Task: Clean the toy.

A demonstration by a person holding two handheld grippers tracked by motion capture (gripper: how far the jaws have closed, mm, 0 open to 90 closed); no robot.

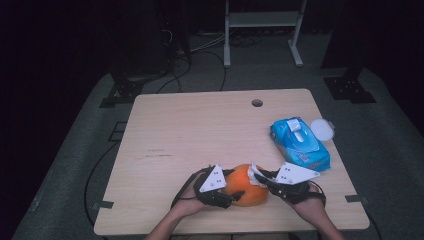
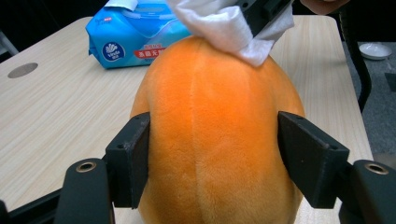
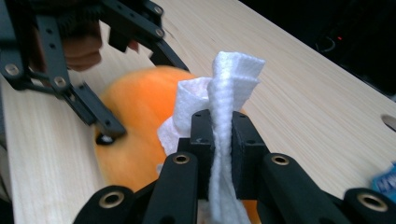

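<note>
An orange plush ball (image 1: 246, 186) lies near the table's front edge. My left gripper (image 1: 234, 194) is shut on it from the left; in the left gripper view the two black pads (image 2: 133, 154) press into the sides of the orange plush (image 2: 215, 126). My right gripper (image 1: 261, 178) comes in from the right, shut on a folded white wipe (image 1: 256, 175). The wipe (image 2: 224, 25) rests on the top of the plush. In the right gripper view the wipe (image 3: 226, 84) stands up from between the closed jaws of the right gripper (image 3: 220, 135), above the plush (image 3: 135, 107).
A blue pack of wet wipes (image 1: 300, 145) lies at the table's right, with a round white lid (image 1: 322, 129) beside it at the edge. The wooden table (image 1: 200, 130) has a cable hole (image 1: 257, 103) near its far edge. A metal frame (image 1: 262, 20) stands on the floor behind.
</note>
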